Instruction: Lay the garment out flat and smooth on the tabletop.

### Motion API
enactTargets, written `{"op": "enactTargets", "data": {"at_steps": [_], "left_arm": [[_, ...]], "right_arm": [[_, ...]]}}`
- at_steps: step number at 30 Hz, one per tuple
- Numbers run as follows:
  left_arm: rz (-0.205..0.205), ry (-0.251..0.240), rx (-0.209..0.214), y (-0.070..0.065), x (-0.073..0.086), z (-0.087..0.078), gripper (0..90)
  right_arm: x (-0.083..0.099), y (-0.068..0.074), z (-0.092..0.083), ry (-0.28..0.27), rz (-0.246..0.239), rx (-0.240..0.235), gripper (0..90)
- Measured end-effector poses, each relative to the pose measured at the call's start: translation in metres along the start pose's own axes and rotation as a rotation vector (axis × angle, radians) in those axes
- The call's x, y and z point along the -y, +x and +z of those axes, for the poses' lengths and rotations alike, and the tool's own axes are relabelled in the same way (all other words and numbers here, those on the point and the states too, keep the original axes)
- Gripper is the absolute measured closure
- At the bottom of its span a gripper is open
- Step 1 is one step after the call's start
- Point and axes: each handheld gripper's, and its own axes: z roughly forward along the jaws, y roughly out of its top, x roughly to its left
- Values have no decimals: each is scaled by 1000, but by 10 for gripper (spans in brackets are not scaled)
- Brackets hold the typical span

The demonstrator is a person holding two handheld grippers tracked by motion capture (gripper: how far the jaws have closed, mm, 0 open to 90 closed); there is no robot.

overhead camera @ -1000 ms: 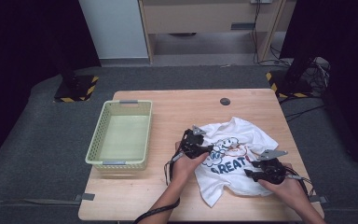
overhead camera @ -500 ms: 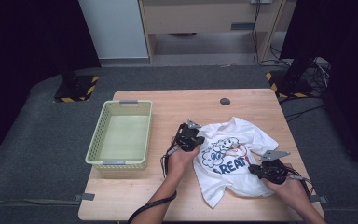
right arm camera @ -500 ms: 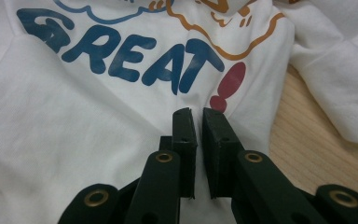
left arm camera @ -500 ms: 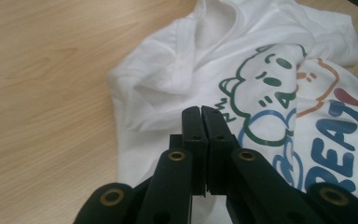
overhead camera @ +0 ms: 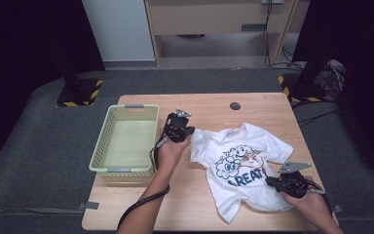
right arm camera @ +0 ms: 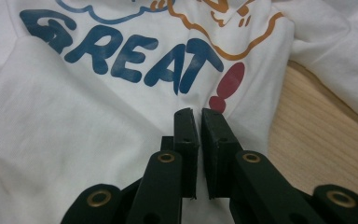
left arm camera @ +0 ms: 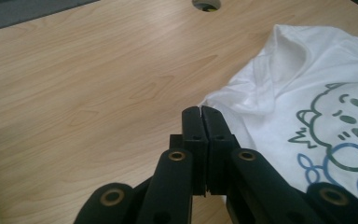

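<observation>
A white T-shirt [overhead camera: 243,165] with cartoon clouds and the blue word GREAT lies on the right half of the wooden table [overhead camera: 209,105]. My left gripper [overhead camera: 189,131] sits at the shirt's left sleeve, near the basket. In the left gripper view its jaws [left arm camera: 201,109] stand pressed together at the sleeve's edge [left arm camera: 242,93]. My right gripper [overhead camera: 271,181] rests on the shirt's lower right hem. In the right gripper view its jaws [right arm camera: 198,112] are pinched on the white cloth [right arm camera: 98,140] just below the red exclamation mark.
A pale green plastic basket [overhead camera: 104,141] stands on the table's left side, close to my left hand. A dark round cable hole [overhead camera: 234,106] lies at the table's far middle. Grey floor surrounds the table, and a cabinet stands behind it.
My left gripper has moved up and to the left, towards the basket, drawing the shirt's left sleeve out with it. Both pairs of jaws have closed. The right hand has stayed in place.
</observation>
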Motion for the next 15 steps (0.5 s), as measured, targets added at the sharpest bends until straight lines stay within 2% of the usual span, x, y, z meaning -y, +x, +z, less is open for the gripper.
{"op": "enactTargets", "data": {"at_steps": [9, 11, 15], "left_arm": [[-32, 12, -43, 26, -2, -13, 896], [-39, 15, -54, 31, -2, -14, 896], [-76, 16, -63, 41, -2, -14, 895]], "right_arm": [[6, 4, -4, 2, 15, -21, 855], [5, 9, -3, -2, 23, -43, 855], [-3, 27, 6, -3, -12, -72, 848]]}}
